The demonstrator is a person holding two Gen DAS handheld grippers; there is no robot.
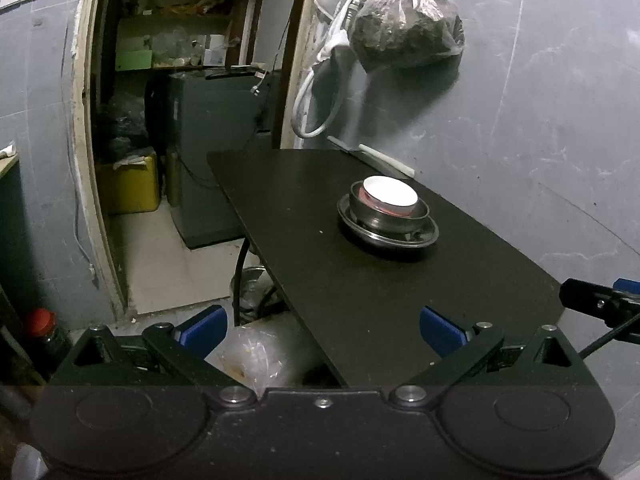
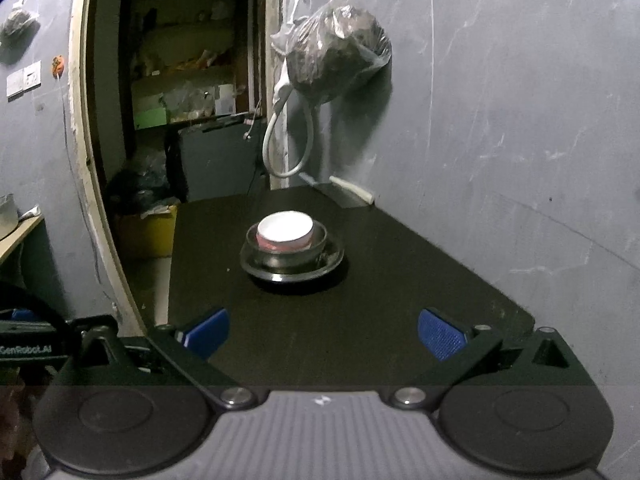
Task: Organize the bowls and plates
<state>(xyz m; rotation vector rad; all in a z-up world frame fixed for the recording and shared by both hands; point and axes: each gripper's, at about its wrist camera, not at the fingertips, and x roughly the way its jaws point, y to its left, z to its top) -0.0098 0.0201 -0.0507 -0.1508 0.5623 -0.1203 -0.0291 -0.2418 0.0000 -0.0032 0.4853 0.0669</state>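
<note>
A stack of dishes stands on the black table (image 1: 360, 280) (image 2: 400, 300): a steel plate (image 1: 387, 235) (image 2: 292, 270) at the bottom, a steel bowl (image 1: 390, 216) (image 2: 286, 250) on it, and a pink bowl with a white inside (image 1: 390, 196) (image 2: 285, 232) nested on top. My left gripper (image 1: 323, 330) is open over the table's near left corner, well short of the stack. My right gripper (image 2: 323, 334) is open too, over the near edge with nothing between its blue pads (image 2: 440, 336). The right gripper's body (image 1: 600, 300) shows at the left view's right edge.
A knife with a white handle (image 1: 384, 160) (image 2: 352, 190) lies at the table's far edge by the grey wall. A bag of dark stuff (image 1: 408, 24) (image 2: 336, 52) and a white hose (image 1: 312, 112) hang above. An open doorway with shelves and a yellow container (image 1: 128, 184) is left.
</note>
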